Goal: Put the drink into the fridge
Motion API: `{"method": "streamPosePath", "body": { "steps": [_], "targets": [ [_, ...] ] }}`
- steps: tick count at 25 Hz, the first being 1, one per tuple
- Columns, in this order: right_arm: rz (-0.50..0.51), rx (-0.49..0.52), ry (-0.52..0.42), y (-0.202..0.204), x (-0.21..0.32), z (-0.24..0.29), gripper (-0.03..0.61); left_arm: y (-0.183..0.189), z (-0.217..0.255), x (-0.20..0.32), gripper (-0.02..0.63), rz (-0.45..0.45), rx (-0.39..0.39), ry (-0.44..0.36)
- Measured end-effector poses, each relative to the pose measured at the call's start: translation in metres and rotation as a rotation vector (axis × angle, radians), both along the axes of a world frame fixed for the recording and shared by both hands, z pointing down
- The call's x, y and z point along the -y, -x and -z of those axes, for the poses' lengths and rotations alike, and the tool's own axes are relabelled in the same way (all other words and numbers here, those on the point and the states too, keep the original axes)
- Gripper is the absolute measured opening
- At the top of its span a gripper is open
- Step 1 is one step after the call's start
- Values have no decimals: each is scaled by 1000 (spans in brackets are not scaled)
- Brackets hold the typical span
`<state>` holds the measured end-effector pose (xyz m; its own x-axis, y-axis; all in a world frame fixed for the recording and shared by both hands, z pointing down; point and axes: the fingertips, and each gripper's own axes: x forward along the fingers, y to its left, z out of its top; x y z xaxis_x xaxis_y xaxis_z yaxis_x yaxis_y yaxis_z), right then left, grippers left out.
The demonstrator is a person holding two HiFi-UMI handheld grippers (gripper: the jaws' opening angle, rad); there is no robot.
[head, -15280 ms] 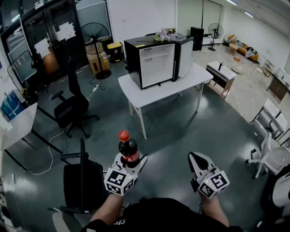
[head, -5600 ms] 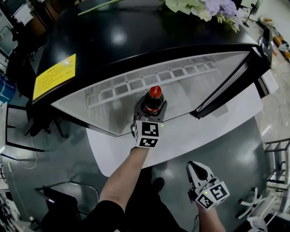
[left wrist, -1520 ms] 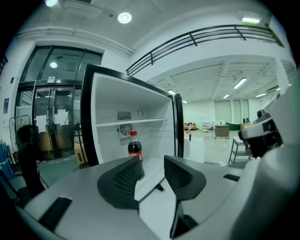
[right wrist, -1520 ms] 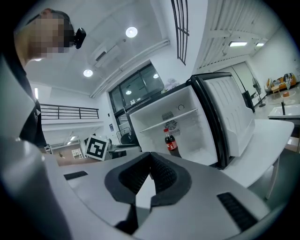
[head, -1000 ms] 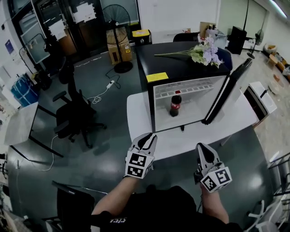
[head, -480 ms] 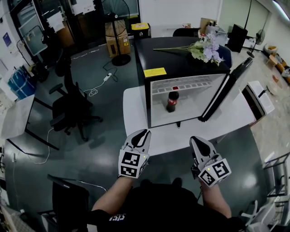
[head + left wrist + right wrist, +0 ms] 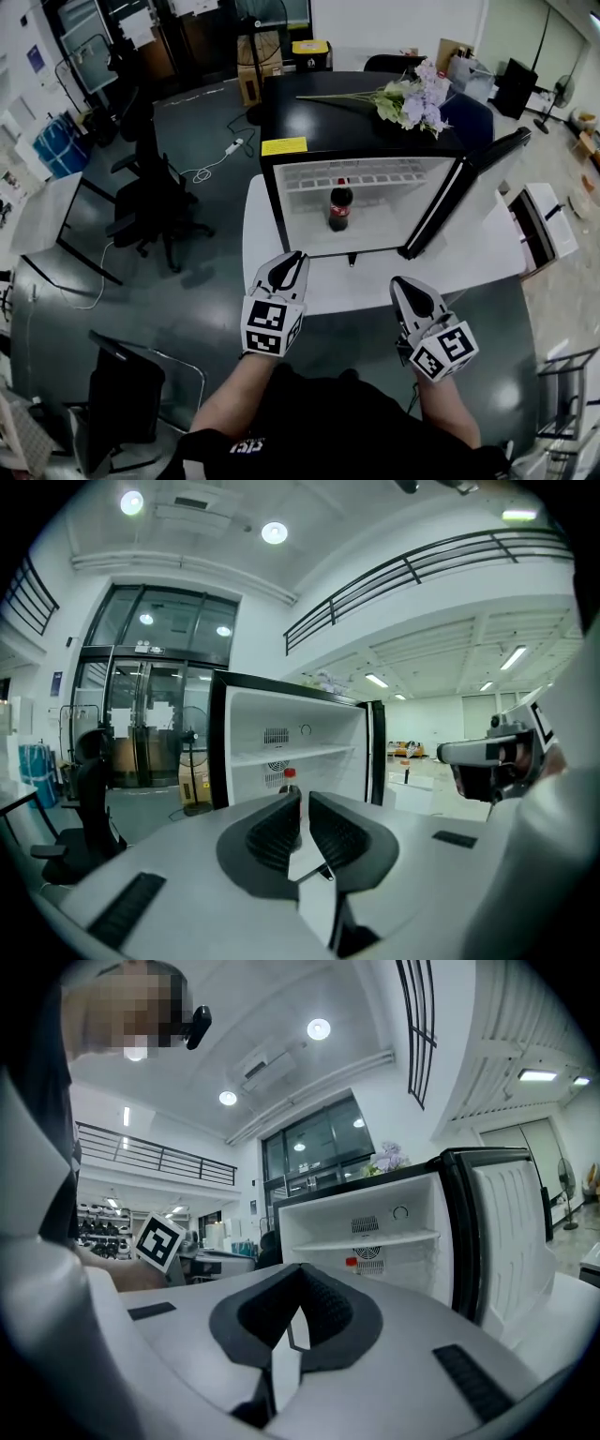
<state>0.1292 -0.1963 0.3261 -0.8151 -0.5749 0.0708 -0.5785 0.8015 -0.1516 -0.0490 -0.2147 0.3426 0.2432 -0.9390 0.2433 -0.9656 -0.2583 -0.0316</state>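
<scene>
the bottle (image 7: 339, 207) stands upright inside the fridge (image 7: 319, 127), on its floor under the shelf, so the drink looks to be already where the task wants it. the door (image 7: 464, 183) hangs wide open on the right, likely the one thing not yet dealt with. both grippers hover close to the body, well apart from the table (image 7: 375, 281): the left gripper (image 7: 284, 267) has its jaws pressed together on nothing, and the right gripper (image 7: 405, 286) likewise, tips meeting, empty, since there is nothing to carry.
</scene>
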Motion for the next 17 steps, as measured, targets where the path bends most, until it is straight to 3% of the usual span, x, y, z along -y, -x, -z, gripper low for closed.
{"method": "streamPosePath", "body": {
  "steps": [8, 17],
  "targets": [
    [-8, 12, 1, -27, 11, 3, 12, -21, 5, 0, 44, 3, 18, -4],
    [11, 4, -23, 3, 11, 11, 12, -8, -5, -5, 43, -6, 7, 22]
  ]
}}
